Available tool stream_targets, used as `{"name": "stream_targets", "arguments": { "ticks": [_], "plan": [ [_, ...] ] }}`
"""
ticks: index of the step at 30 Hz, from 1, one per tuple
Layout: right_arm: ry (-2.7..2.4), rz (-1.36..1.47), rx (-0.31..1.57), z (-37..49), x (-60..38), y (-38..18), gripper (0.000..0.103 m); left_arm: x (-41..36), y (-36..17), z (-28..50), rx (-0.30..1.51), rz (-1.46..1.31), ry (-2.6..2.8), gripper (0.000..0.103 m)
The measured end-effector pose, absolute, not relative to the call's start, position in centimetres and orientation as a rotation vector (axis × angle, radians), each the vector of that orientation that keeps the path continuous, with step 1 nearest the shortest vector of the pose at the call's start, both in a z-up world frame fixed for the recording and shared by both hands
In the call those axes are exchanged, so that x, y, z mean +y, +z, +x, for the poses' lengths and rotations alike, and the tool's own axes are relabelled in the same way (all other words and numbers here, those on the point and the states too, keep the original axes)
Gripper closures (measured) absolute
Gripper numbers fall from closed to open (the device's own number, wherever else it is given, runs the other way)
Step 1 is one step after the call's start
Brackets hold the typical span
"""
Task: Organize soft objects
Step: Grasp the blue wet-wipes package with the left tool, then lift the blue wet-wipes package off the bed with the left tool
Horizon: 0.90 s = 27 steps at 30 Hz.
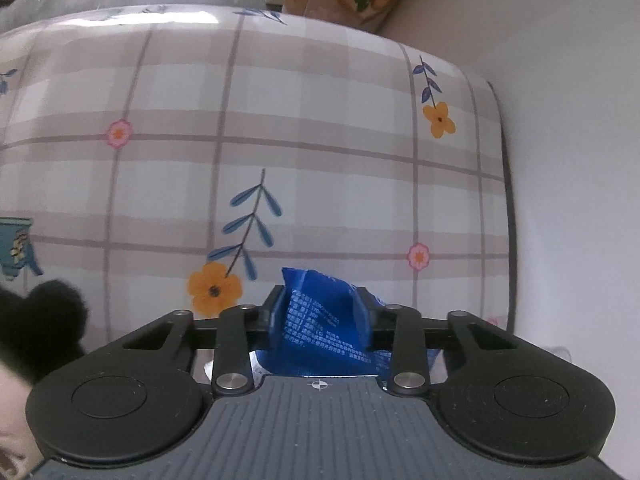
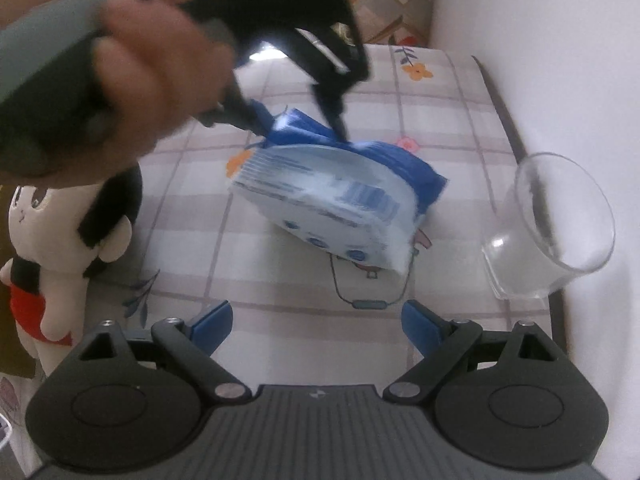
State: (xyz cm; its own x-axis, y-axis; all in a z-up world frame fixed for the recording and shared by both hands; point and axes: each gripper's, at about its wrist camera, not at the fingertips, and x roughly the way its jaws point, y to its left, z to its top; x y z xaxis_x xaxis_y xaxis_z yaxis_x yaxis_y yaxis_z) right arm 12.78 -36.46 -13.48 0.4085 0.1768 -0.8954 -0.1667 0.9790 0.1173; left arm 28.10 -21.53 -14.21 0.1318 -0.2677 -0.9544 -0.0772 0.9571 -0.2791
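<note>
Tissue pack (image 2: 340, 204), blue and white, tilts above the plaid surface (image 2: 280, 280), pinched at its top edge by the left gripper (image 2: 296, 128); plush doll (image 2: 52, 248) beside it; right gripper (image 2: 316, 322) fingers spread wide, empty.

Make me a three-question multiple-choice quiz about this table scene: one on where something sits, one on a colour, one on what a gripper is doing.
1. Where is the glass relative to the tissue pack?
A. right
B. left
C. on top

2. What colour is the pack's pinched end?
A. red
B. blue
C. green

3. What is the left gripper doing?
A. hanging open
B. holding the doll
C. clamping the pack

Answers: 1 A, the glass stands by the table's right edge. 2 B, blue wrapper shows between the fingers. 3 C, both fingers press the wrapper, while the right gripper is open.
</note>
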Motion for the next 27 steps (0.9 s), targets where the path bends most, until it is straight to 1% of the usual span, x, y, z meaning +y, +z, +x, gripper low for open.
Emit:
{"name": "stream_targets", "arguments": {
  "ticks": [2,5,11,17,22,27],
  "plan": [
    [0.213,0.013,1.138,12.6,-36.6,-13.6,0.009,-20.9,-12.6,27.2,1.387,-0.277,-0.172,0.076],
    [0.203,0.011,1.155,12.1,-36.8,-14.0,0.009,-20.2,-10.4,24.7,1.306,-0.252,-0.235,0.078],
    [0.188,-0.001,1.181,10.7,-37.2,-14.3,0.009,-18.9,-8.0,19.1,1.263,-0.190,-0.287,0.081],
    [0.177,-0.024,1.207,8.9,-37.5,-14.2,0.009,-18.2,-7.9,13.3,1.309,-0.123,-0.297,0.082],
    [0.186,-0.056,1.241,6.5,-37.6,-14.3,0.009,-17.1,-9.4,9.0,1.387,-0.100,-0.272,0.083],
    [0.186,-0.048,1.293,4.3,-38.0,-14.5,0.009,-16.3,-10.8,6.8,1.449,-0.106,-0.292,0.081]
  ]
}}
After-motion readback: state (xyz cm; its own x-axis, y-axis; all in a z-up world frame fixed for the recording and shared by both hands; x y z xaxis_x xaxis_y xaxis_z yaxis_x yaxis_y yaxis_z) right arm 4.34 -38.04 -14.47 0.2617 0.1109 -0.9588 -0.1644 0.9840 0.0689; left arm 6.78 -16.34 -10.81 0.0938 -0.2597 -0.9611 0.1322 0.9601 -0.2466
